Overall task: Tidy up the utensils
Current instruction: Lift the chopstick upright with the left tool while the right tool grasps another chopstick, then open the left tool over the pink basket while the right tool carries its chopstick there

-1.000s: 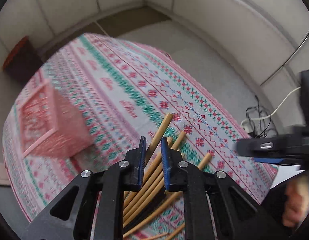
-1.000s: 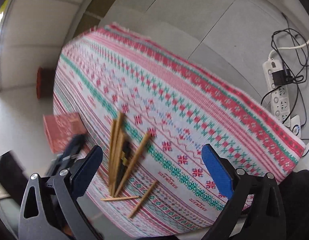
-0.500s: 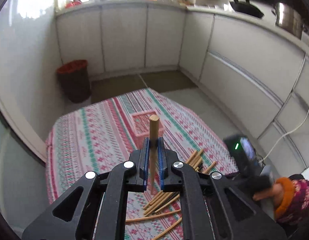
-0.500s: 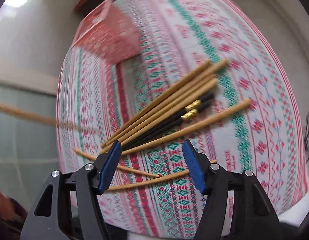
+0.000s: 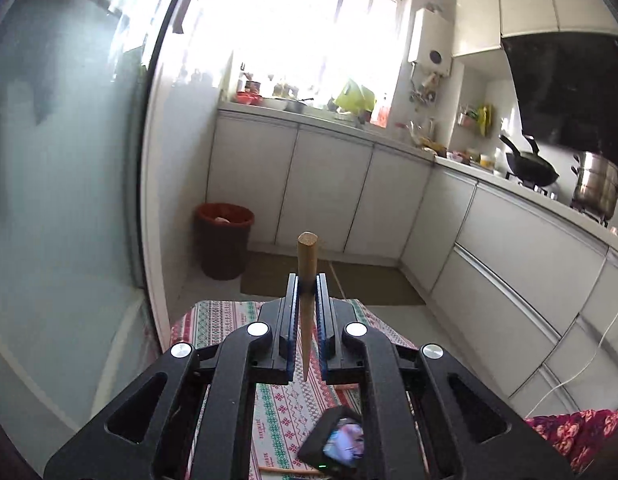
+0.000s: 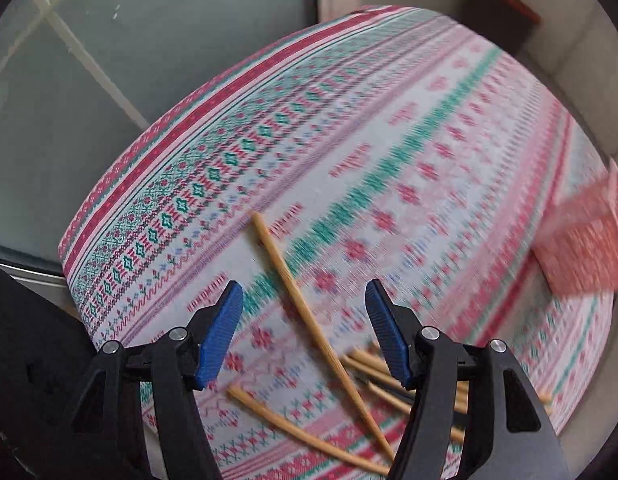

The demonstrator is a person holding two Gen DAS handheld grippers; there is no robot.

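My left gripper (image 5: 307, 280) is shut on one wooden chopstick (image 5: 307, 254), which stands upright between its pads, thick end up, lifted well above the table (image 5: 277, 408). My right gripper (image 6: 305, 292) points down at the patterned tablecloth (image 6: 389, 140), open, nothing pressed by its pads. Below its gap a long wooden chopstick (image 6: 277, 258) lies slanted on the cloth. A second one (image 6: 289, 420) lies near the front edge, and a pile of several chopsticks (image 6: 373, 368) shows behind the right finger. The pink basket (image 6: 585, 248) sits at the far right, blurred.
Kitchen cabinets and a counter with a wok (image 5: 533, 166) and a pot (image 5: 597, 184) line the room. A red bin (image 5: 224, 240) stands on the floor past the table. A black device with a lit screen (image 5: 341, 444) and a patterned sleeve (image 5: 577, 432) are below the left gripper.
The left gripper closed on a chopstick in the pile, then rose and tilted up with it. The right gripper's jaws narrowed, and it rolled and swept across the table over the chopsticks.
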